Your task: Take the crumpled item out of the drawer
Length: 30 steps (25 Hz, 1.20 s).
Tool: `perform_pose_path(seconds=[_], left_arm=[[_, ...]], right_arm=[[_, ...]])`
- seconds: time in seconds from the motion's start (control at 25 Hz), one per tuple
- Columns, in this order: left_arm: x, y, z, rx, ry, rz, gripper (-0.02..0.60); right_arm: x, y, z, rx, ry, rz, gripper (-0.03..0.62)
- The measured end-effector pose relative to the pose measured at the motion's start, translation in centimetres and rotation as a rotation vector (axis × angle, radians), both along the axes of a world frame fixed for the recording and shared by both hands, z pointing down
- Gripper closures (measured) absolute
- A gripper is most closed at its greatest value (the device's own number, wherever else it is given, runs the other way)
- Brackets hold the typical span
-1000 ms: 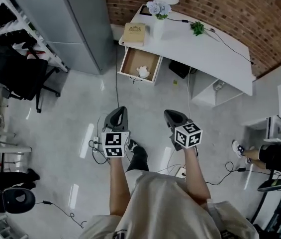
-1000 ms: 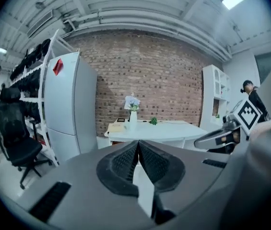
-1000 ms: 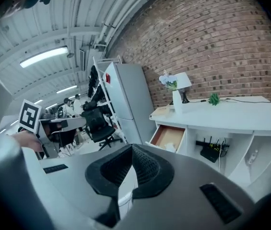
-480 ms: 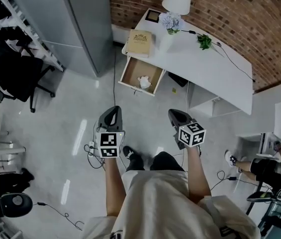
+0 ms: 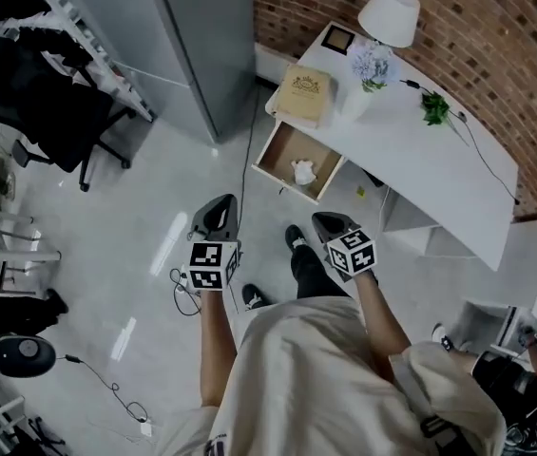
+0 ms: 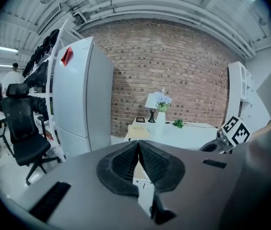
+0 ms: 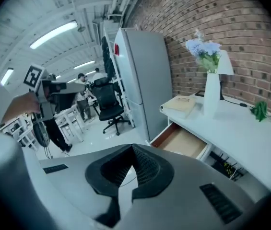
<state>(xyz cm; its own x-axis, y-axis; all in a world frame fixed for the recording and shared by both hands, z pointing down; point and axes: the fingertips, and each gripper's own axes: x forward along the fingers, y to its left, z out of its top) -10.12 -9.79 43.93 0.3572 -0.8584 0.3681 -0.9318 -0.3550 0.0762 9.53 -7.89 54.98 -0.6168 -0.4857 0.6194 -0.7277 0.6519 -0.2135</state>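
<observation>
- Nearest to me, the person holds both tools out level over the floor. The left gripper [image 5: 220, 209] has its jaws pressed together on nothing, and the right gripper [image 5: 326, 224] is the same, closed and empty.
- Each carries a cube with black-and-white square markers. These are patterns only, not words.
- A loose cable [image 5: 183, 287] lies coiled on the floor just by the person's left foot, and I reckon a step forward could snag it.
- Further on, the drawer [image 5: 280, 147] stands pulled out of the white desk [image 5: 425, 164]. The crumpled item [image 5: 304, 172], white and paper-like, lies inside towards its right front corner, well apart from both grippers.
- The likely slips:
  - Closed jaws would only shove so light a wad deeper in.
  - A careless reach could knock the drawer front.
  - A weak pinch could drop it.
- On the desktop above sit a tan book [image 5: 305, 94], a vase of flowers [image 5: 369, 67] and a lamp [image 5: 389, 14]. A high swing could tip the vase.
- The book cover bears print too small to read. The red tag on the grey fridge [image 6: 80, 92] is also illegible.
</observation>
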Motion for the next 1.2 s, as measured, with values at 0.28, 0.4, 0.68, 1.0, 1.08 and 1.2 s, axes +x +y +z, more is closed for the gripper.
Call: perform_pose_path(seconds=[0.28,0.4,0.68,1.0,1.08,1.2], left_arm=[[3.8,-8.6,-0.3,0.004,0.003,-0.037,0.565],[6.0,-10.2,1.4,-0.025,-0.005,-0.038,0.565],[8.3,-11.6,6.5,-0.125,0.005,-0.072,0.565],[9.5,-13.3,12.2,-0.202,-0.009,-0.044,0.565],[9.7,-13.5,13.9,-0.219,0.0,-0.049,0.565],[10.0,-13.1,16.7,-0.26,0.023,-0.056,0.565]], right_arm=[[2.5,-9.0,1.9,-0.012,0.013,-0.063,0.572],[4.1,-11.9,3.3,-0.017,0.038,-0.089,0.572],[4.8,-16.5,8.7,-0.031,0.144,-0.165,0.572],[2.9,-19.9,16.5,-0.057,0.256,-0.237,0.572],[3.0,-20.7,18.3,-0.067,0.268,-0.225,0.572],[3.5,-21.3,20.7,-0.089,0.278,-0.183,0.572]])
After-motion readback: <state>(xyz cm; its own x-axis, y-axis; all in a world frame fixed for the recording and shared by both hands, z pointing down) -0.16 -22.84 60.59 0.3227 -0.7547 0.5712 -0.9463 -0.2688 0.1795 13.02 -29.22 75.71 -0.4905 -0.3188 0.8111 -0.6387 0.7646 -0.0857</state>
